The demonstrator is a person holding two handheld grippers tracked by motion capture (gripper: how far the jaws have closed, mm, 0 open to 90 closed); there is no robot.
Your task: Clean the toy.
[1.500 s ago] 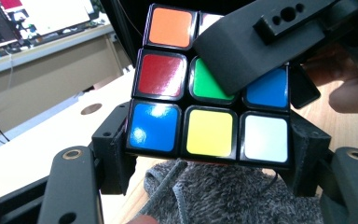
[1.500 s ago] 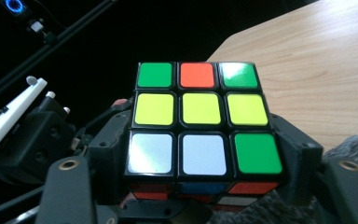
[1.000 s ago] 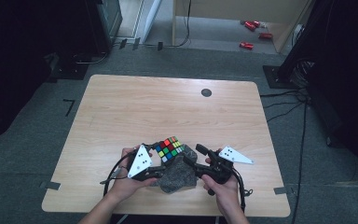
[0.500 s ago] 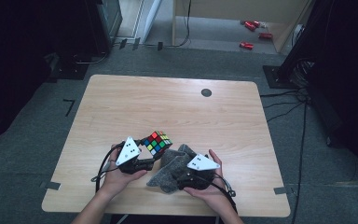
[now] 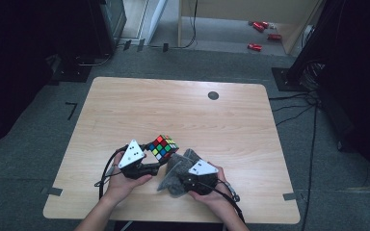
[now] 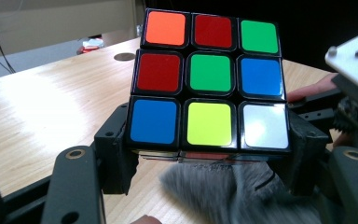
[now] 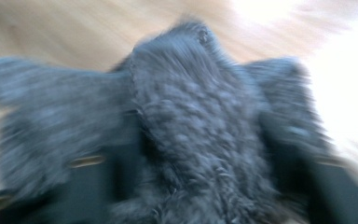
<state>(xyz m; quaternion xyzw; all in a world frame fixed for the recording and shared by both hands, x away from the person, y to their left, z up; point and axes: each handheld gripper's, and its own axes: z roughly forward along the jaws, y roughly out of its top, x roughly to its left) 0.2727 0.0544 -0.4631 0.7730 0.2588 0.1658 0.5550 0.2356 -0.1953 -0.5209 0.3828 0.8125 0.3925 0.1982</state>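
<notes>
A scrambled Rubik's cube point(image 5: 163, 147) is held just above the wooden table point(image 5: 183, 110), near its front edge. My left gripper point(image 5: 157, 156) is shut on the cube's lower layer. In the left gripper view the cube point(image 6: 209, 79) stands between my left gripper's point(image 6: 209, 150) two jaws, with orange, red, green, blue, yellow and white squares facing the camera. A fluffy grey cloth point(image 5: 173, 174) lies crumpled right of the cube. My right gripper point(image 5: 182, 177) has just been closing and pinches a raised fold of the cloth point(image 7: 186, 126); this view is blurred.
A round dark grommet point(image 5: 213, 95) sits in the table's far part. Cables point(image 5: 313, 125) run across the floor on the right, and red objects point(image 5: 262, 29) lie on the floor beyond the table. The right gripper's grey plate point(image 6: 356, 56) is close beside the cube.
My right gripper has swung left and down from beside the cloth onto it and closed on a fold. The cube and left gripper have shifted slightly left.
</notes>
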